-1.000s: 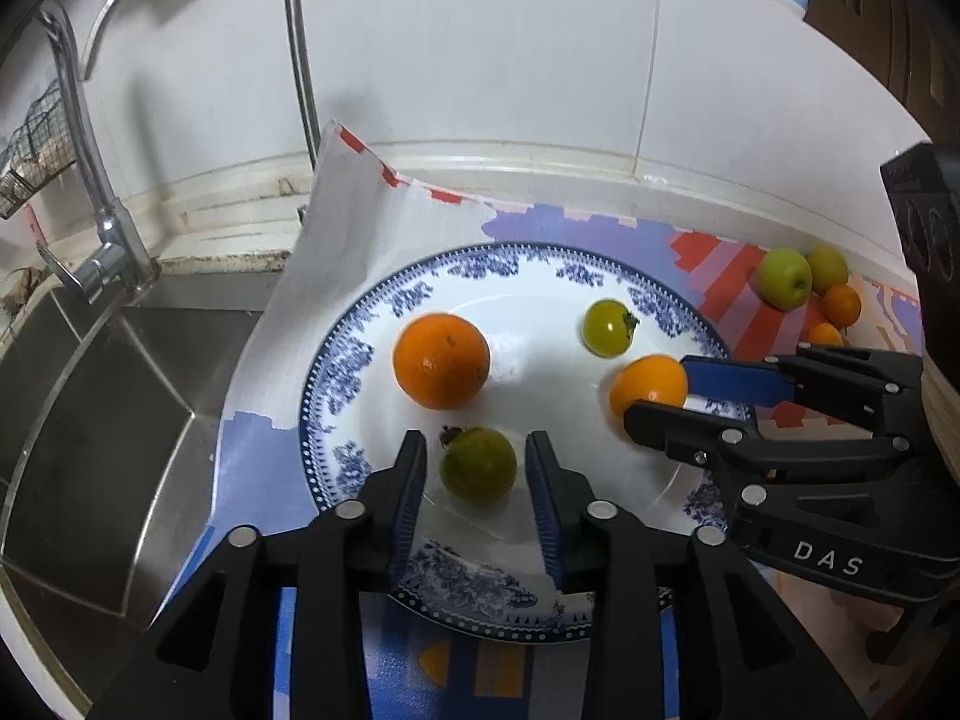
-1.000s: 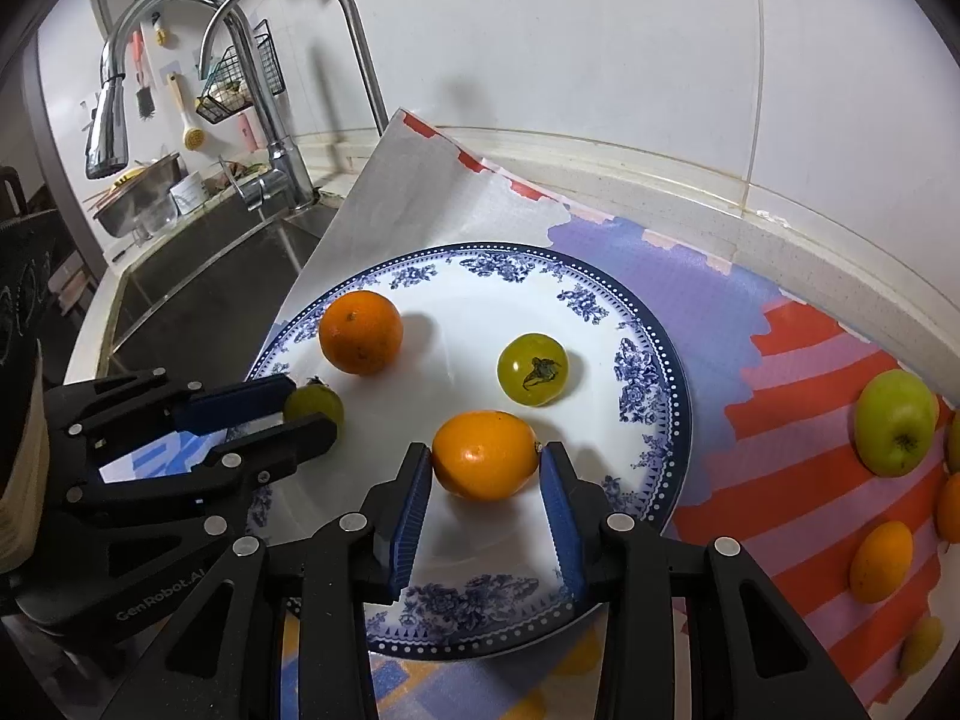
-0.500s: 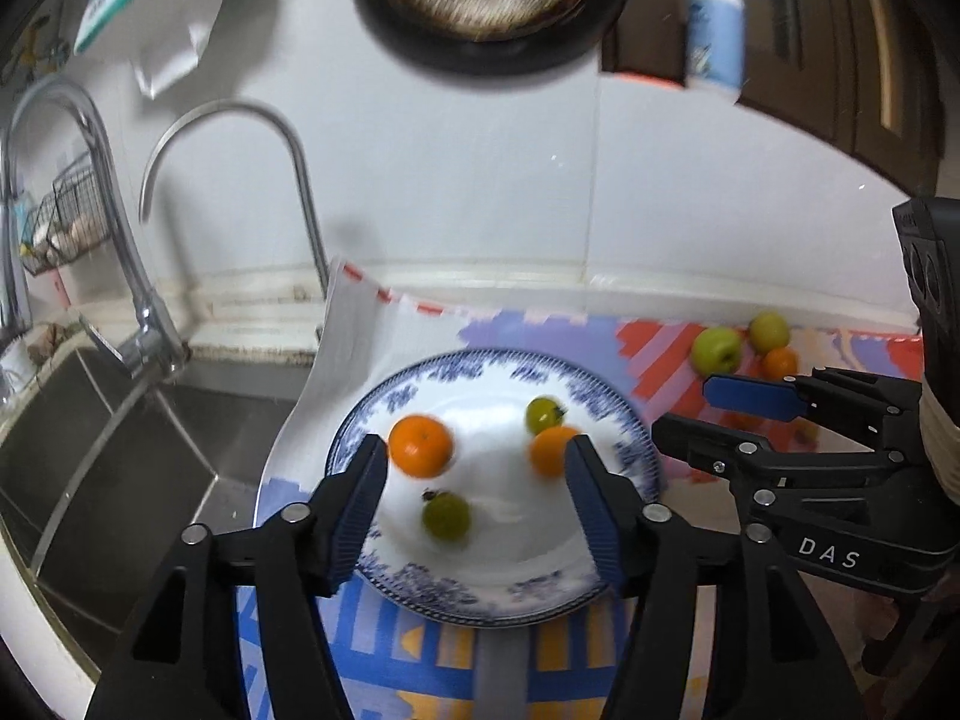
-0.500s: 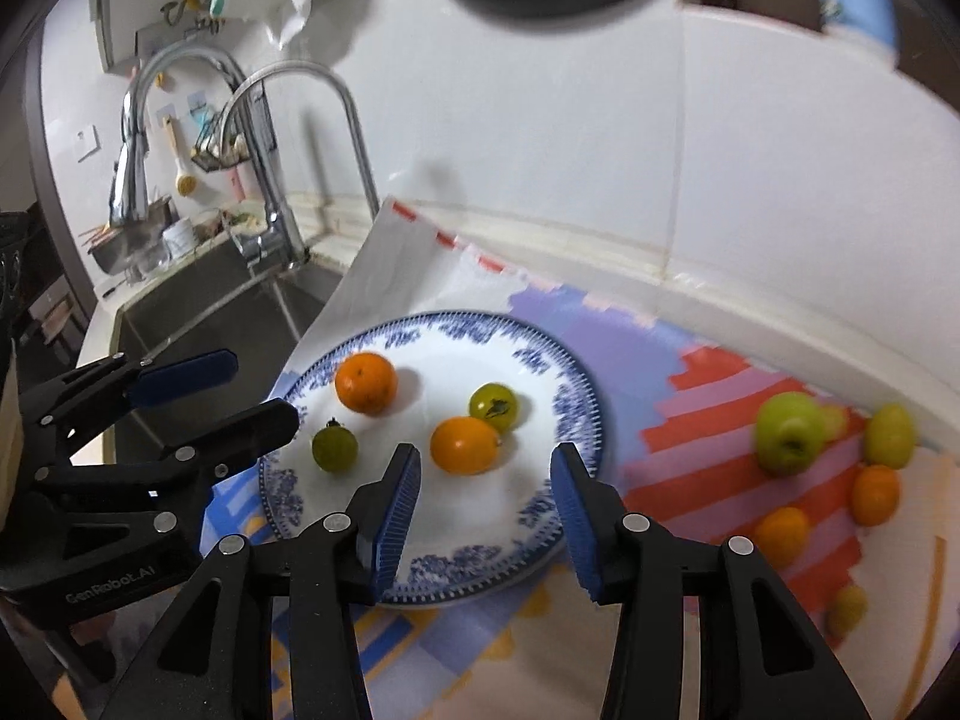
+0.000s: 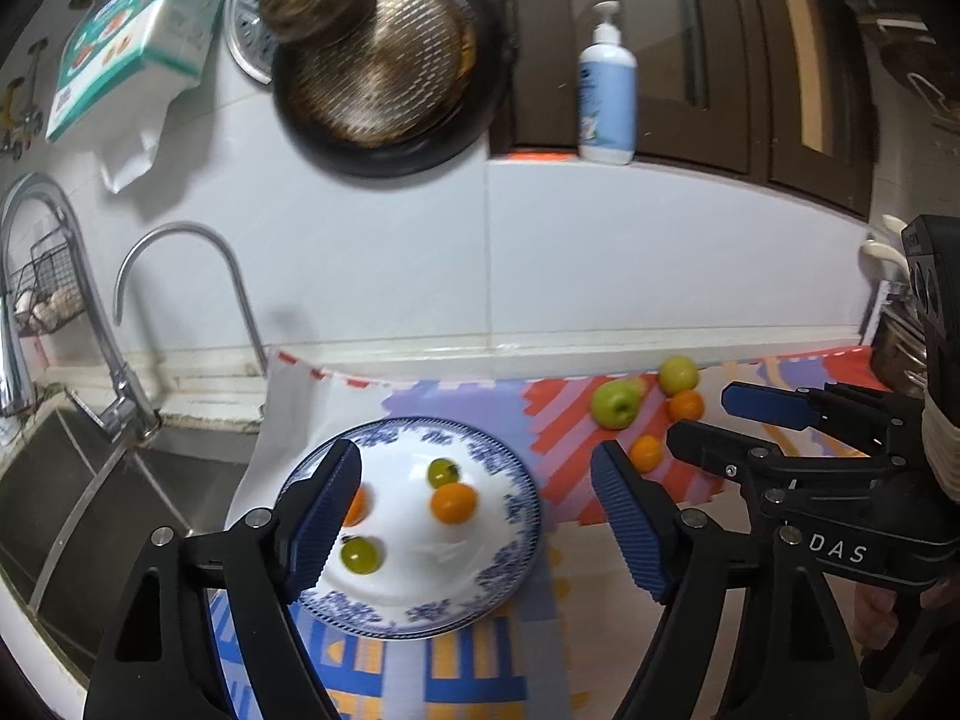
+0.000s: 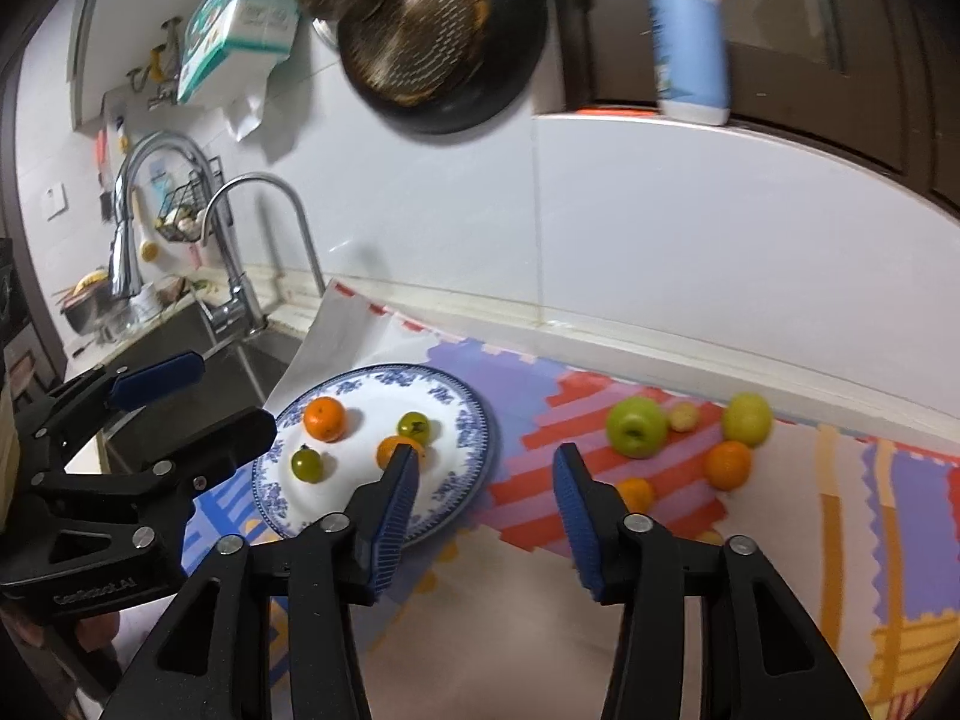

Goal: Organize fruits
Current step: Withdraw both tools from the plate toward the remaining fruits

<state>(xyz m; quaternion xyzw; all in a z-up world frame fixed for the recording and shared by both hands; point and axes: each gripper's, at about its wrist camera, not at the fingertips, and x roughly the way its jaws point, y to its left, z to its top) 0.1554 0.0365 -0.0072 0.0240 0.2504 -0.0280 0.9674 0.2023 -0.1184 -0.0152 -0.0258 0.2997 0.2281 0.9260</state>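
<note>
Left claw (image 5: 477,516) opening, empty; right claw (image 6: 485,516) likewise

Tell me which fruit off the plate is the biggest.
The green apple on the mat's red stripes, nearest the plate. It is larger than the yellow-green fruit and the oranges beside it.

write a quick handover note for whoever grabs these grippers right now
Left gripper: open, nothing between the fingers, jaws just been opening, above the plate.
Right gripper: open, empty, jaws also just opening, above the mat beside the plate.
Done: four fruits on the plate, two orange and two small green.
Left: the loose fruit on the mat to the right, including the green apple, a yellow-green fruit and oranges.
</note>
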